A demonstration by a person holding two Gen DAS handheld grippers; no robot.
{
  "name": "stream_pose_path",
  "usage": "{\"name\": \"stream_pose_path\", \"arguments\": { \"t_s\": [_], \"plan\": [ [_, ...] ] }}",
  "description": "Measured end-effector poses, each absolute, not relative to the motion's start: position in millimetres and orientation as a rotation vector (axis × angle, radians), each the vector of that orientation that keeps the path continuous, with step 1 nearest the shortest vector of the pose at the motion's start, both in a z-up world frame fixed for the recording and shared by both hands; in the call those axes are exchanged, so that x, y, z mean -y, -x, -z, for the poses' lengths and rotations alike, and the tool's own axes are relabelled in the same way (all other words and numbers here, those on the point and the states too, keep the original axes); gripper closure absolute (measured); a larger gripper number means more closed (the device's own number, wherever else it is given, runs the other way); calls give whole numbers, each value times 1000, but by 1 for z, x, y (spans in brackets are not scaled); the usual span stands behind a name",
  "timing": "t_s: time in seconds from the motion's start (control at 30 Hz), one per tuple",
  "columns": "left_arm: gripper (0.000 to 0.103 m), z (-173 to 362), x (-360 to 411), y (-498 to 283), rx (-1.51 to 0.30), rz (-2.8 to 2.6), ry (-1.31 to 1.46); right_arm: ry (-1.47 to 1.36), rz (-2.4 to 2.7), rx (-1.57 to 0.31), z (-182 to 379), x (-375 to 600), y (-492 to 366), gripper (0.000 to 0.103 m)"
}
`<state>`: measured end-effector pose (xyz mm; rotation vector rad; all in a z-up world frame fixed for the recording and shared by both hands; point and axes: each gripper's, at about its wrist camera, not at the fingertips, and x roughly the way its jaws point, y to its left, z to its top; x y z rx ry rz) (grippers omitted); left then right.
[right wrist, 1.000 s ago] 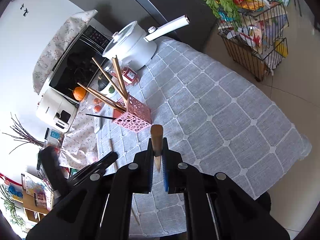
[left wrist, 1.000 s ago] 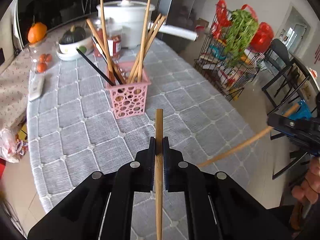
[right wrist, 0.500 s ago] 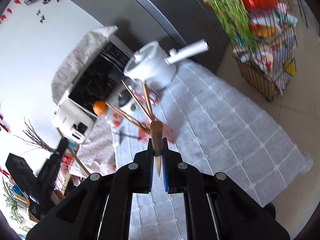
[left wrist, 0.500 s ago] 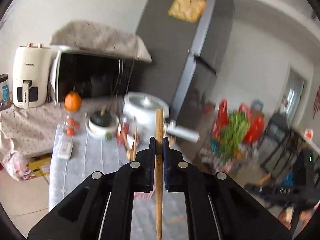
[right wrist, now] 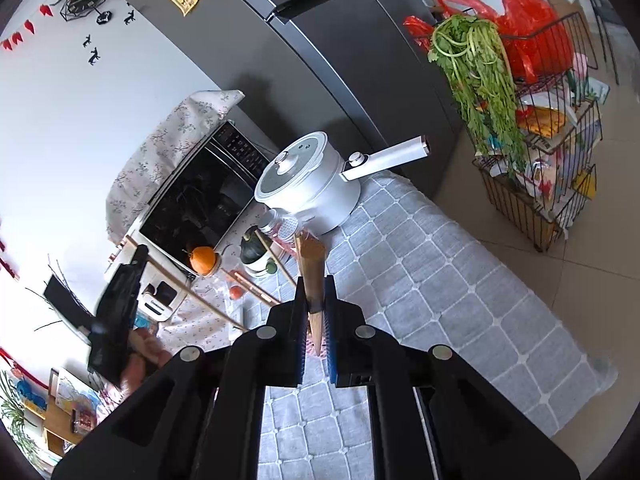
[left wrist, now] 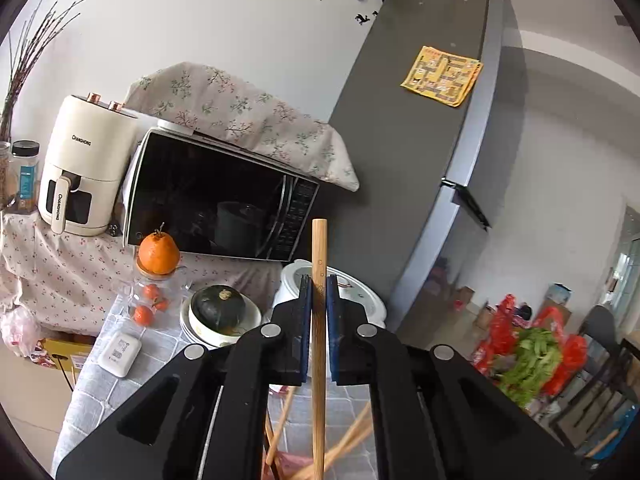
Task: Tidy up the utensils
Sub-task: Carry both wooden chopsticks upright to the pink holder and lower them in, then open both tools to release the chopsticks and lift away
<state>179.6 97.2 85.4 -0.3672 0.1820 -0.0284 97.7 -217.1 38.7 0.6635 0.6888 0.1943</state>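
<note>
My two black grippers, left (left wrist: 318, 300) and right (right wrist: 315, 304), each clamping one upright, far-pointing wooden chopstick (left wrist: 319, 344).

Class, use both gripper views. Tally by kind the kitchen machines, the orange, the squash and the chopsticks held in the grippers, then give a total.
Held chopsticks: 2
Air fryer: 1
Microwave: 1
Fridge: 1
Electric pot: 1
Orange: 1
Squash: 1
Total: 8
</note>
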Motion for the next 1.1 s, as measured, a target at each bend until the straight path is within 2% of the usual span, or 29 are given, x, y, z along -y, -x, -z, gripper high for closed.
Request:
{"name": "stream_pose_path", "arguments": {
  "t_s": [0.03, 0.07, 0.1, 0.13, 0.17, 0.3, 0.4, 0.6, 0.8, 0.9, 1.0, 1.07, 1.1],
  "plan": [
    [96, -77, -97, -187, -187, 15, 373, -660, -192, -689, -38, 217, -102, 95],
    [91, -67, -97, -195, -194, -10, 371, -655, -191, -689, -38, 215, -107, 95],
    [83, -58, -97, -200, -212, -12, 369, -652, -191, -689, -38, 214, -110, 95],
    [71, -52, -98, -203, -239, 0, 373, -650, -195, -688, -39, 211, -116, 95],
    [66, -46, -101, -203, -261, 14, 380, -650, -201, -685, -40, 209, -120, 95],
    [58, -50, -122, -177, -235, 3, 388, -638, -231, -668, -50, 194, -137, 95],
    [46, -58, -142, -159, -211, 0, 422, -613, -251, -661, -56, 180, -145, 95],
    [45, -71, -169, -142, -200, -14, 437, -569, -267, -678, -59, 149, -166, 95],
    [44, -65, -179, -150, -244, -26, 438, -502, -236, -749, -37, 120, -199, 95],
    [44, -64, -180, -152, -264, -27, 437, -471, -222, -752, -28, 106, -220, 92],
    [39, -68, -181, -147, -265, -24, 440, -470, -205, -747, -26, 104, -231, 86],
    [32, -72, -178, -141, -257, -19, 438, -486, -207, -746, -28, 109, -225, 71],
    [32, -74, -177, -138, -257, -15, 438, -489, -199, -732, -30, 112, -218, 67]
  ]
}}
